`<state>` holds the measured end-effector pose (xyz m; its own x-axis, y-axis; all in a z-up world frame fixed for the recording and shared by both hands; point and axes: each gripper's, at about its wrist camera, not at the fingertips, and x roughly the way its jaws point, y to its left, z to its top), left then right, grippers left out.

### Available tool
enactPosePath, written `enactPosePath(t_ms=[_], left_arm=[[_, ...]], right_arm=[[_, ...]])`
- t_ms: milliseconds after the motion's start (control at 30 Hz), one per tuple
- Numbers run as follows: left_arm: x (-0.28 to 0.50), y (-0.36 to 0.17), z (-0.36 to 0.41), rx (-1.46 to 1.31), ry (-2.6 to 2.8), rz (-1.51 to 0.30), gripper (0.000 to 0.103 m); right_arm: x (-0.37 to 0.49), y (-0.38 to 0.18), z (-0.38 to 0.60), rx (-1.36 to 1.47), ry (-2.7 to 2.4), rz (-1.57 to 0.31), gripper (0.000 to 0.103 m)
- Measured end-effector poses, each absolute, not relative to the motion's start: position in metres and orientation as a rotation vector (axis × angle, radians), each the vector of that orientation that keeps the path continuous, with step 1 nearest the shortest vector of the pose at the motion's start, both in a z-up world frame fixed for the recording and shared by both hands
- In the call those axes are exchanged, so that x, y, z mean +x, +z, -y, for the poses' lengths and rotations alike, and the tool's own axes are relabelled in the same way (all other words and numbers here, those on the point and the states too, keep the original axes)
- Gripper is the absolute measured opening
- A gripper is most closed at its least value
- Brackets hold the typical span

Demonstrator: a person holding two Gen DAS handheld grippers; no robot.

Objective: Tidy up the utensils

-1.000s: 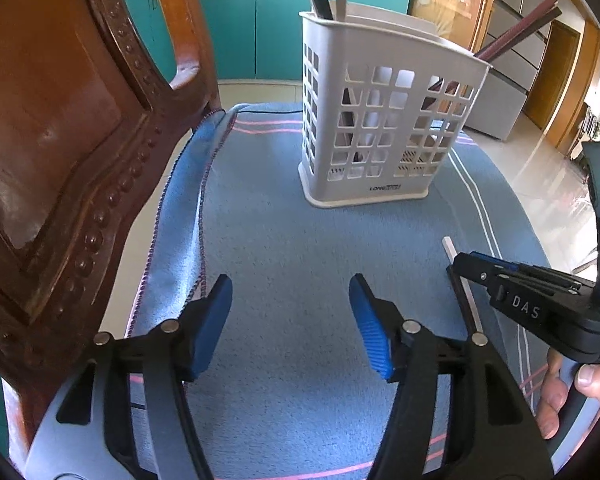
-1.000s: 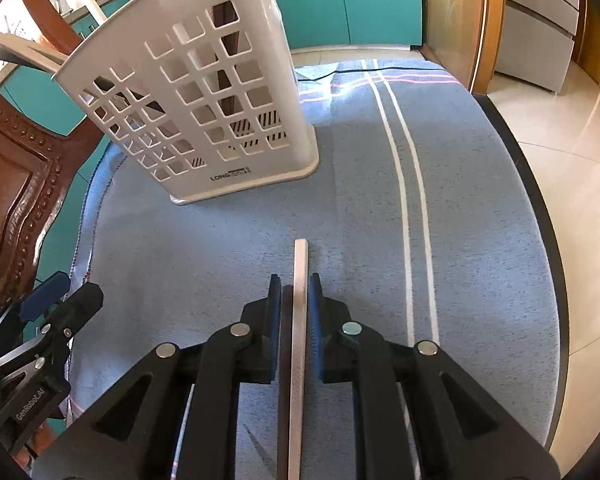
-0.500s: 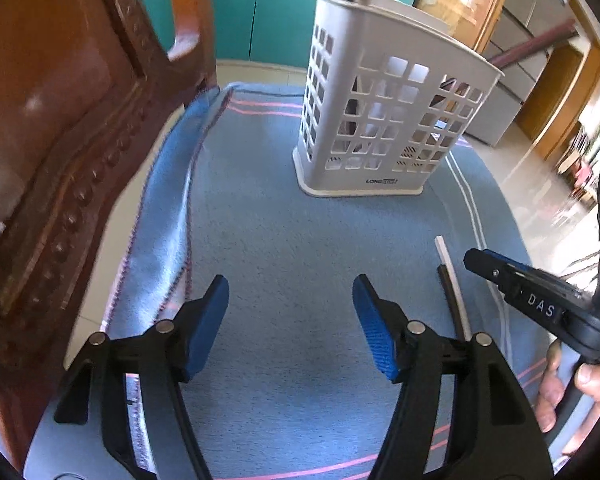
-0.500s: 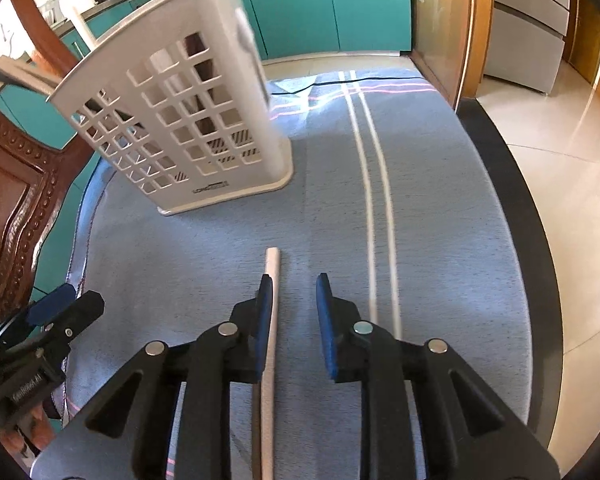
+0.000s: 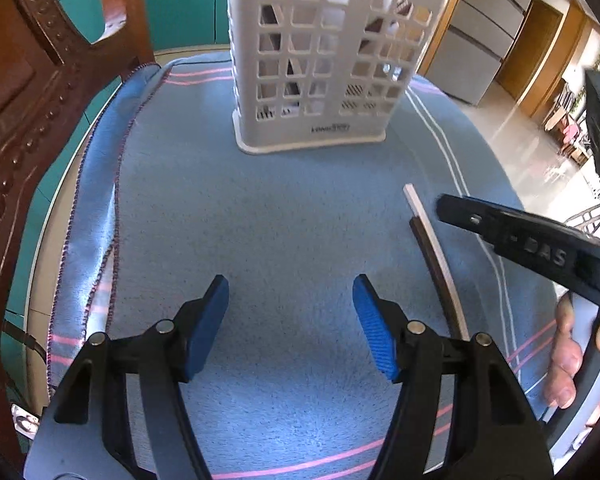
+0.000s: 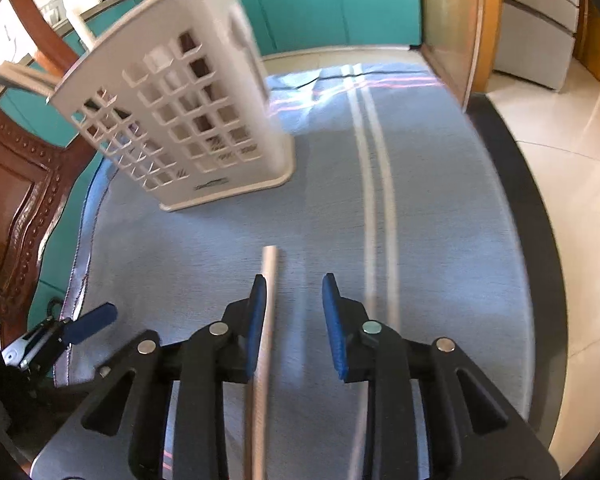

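Note:
A white slotted utensil basket (image 5: 324, 64) stands on the blue cloth, holding several utensils; it also shows in the right wrist view (image 6: 180, 120). A pale chopstick (image 5: 432, 244) lies flat on the cloth with a dark one beside it. In the right wrist view the pale chopstick (image 6: 266, 320) lies against the left finger. My right gripper (image 6: 294, 320) is open above it, holding nothing. My left gripper (image 5: 290, 324) is open and empty over bare cloth, short of the basket.
A carved wooden chair (image 5: 24, 120) stands close on the left. The blue cloth (image 5: 284, 216) covers a round table whose dark edge (image 6: 540, 216) curves on the right. Teal cabinets stand behind.
My right gripper has opened and let go of the chopstick, which now lies on the cloth. My left gripper has moved closer to the basket.

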<state>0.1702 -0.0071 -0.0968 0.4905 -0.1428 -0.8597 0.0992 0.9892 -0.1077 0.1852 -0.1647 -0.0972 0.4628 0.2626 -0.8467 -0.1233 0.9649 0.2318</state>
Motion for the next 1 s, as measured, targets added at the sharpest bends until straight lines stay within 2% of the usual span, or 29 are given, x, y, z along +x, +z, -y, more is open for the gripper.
enactPosePath(t_ms=[200, 267, 333, 600, 733, 800, 833, 867, 1000], left_arm=[[0.173, -0.1, 0.013, -0.019, -0.181, -1.056, 0.065], [0.172, -0.1, 0.017, -0.016, -0.2, -1.055, 0.065], [0.172, -0.1, 0.019, -0.02, -0.223, -1.053, 0.065], [0.179, -0.099, 0.044, -0.052, -0.339, -1.044, 0.065], [0.172, -0.101, 0.073, -0.034, -0.371, -1.042, 0.065], [0.171, -0.102, 0.084, 0.004, -0.366, -1.027, 0.065], [0.17, -0.102, 0.087, 0.016, -0.366, -1.021, 0.058], [0.17, -0.103, 0.089, 0.028, -0.365, -1.014, 0.045], [0.172, -0.104, 0.088, 0.055, -0.362, -1.008, 0.022]], right_arm=[[0.198, -0.108, 0.141, 0.082, 0.234, -1.069, 0.028], [0.198, -0.109, 0.143, 0.059, 0.208, -1.067, 0.008], [0.197, -0.11, 0.151, 0.086, 0.212, -1.08, 0.008], [0.186, -0.111, 0.196, 0.194, 0.188, -1.097, 0.009], [0.177, -0.097, 0.218, 0.282, 0.19, -1.036, 0.025], [0.173, -0.09, 0.225, 0.292, 0.183, -1.011, 0.029], [0.172, -0.088, 0.225, 0.293, 0.178, -1.007, 0.029], [0.172, -0.088, 0.226, 0.296, 0.174, -1.008, 0.029], [0.174, -0.089, 0.226, 0.293, 0.16, -1.024, 0.032]])
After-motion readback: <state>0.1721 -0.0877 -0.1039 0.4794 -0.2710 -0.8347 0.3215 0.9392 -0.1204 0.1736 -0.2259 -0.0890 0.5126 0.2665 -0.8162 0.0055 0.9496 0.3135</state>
